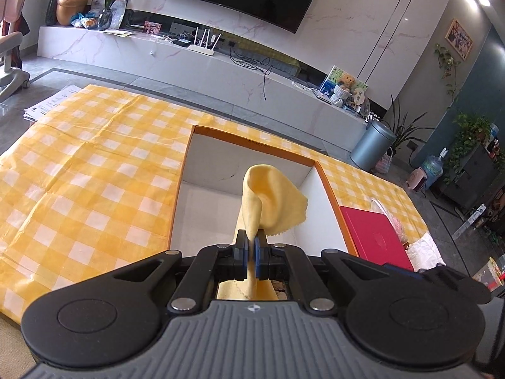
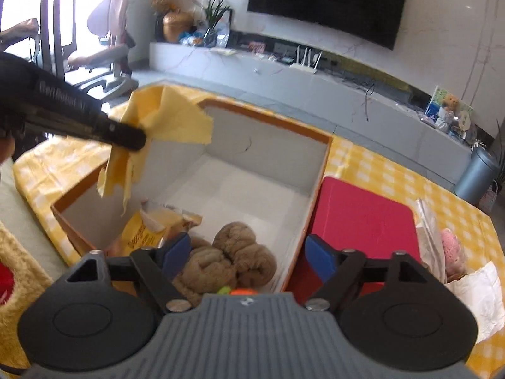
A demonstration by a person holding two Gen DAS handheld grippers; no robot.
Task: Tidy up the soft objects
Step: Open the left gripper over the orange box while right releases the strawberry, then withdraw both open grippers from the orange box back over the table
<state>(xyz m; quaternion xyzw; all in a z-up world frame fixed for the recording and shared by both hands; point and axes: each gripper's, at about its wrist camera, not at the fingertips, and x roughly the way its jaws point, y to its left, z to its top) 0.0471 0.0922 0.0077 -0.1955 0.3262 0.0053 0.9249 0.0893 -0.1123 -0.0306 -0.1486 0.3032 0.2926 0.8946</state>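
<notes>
My left gripper (image 1: 251,246) is shut on a yellow cloth (image 1: 268,202), which hangs over the open orange-rimmed box (image 1: 258,140). The right wrist view shows the same cloth (image 2: 164,123) dangling from the left gripper (image 2: 126,135) above the box's left wall. My right gripper (image 2: 249,252) stands open over the near end of the box (image 2: 268,117), nothing between its blue pads (image 2: 176,251). Below it in the box lie brown rolled towels (image 2: 233,259) and a yellow packet (image 2: 148,230).
A red flat case (image 2: 363,218) lies right of the box on the yellow checked tablecloth (image 1: 79,173). Further right are a pink knitted item (image 2: 453,246), a clear wrapper and a white cloth (image 2: 479,297). A fuzzy yellow surface is at the lower left.
</notes>
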